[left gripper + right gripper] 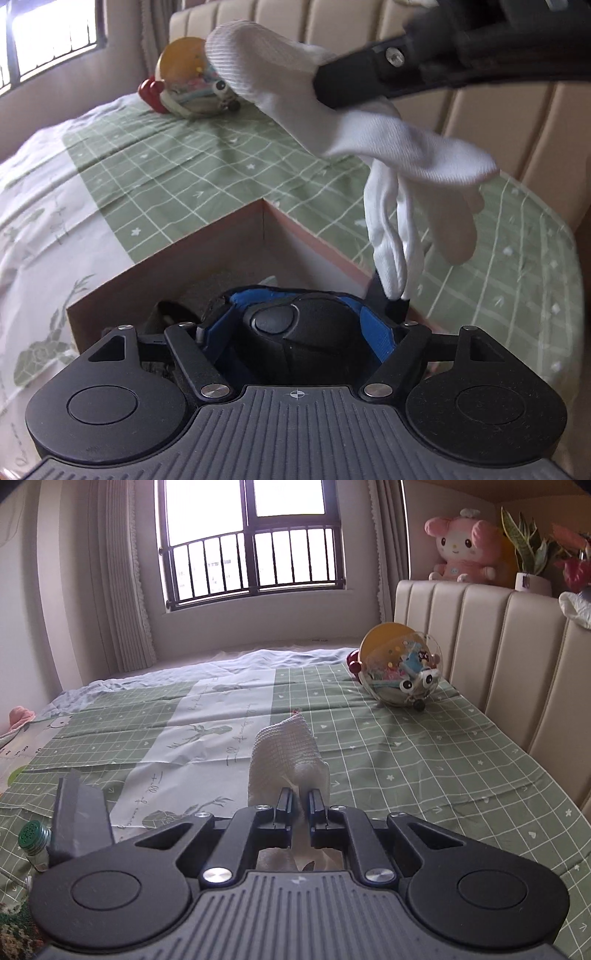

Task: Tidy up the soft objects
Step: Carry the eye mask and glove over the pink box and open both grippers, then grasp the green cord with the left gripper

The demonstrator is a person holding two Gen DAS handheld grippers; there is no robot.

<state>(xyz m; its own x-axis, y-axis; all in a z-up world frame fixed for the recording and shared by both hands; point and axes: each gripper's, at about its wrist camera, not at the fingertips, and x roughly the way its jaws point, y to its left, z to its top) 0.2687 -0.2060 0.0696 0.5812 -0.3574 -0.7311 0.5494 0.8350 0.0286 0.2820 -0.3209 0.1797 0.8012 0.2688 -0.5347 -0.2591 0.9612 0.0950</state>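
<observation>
Right gripper [300,805], clamped on the white glove [332,125], hangs beside the box [166,266]; next I release it inside.

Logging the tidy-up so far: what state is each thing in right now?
Box: open-topped, on the bed.
White glove: hanging limp from the shut right gripper.
Black and blue item: clamped in the left gripper, over the box.
Toy ball: tipped over on the bed.
Pink plush: upright on the headboard.
</observation>
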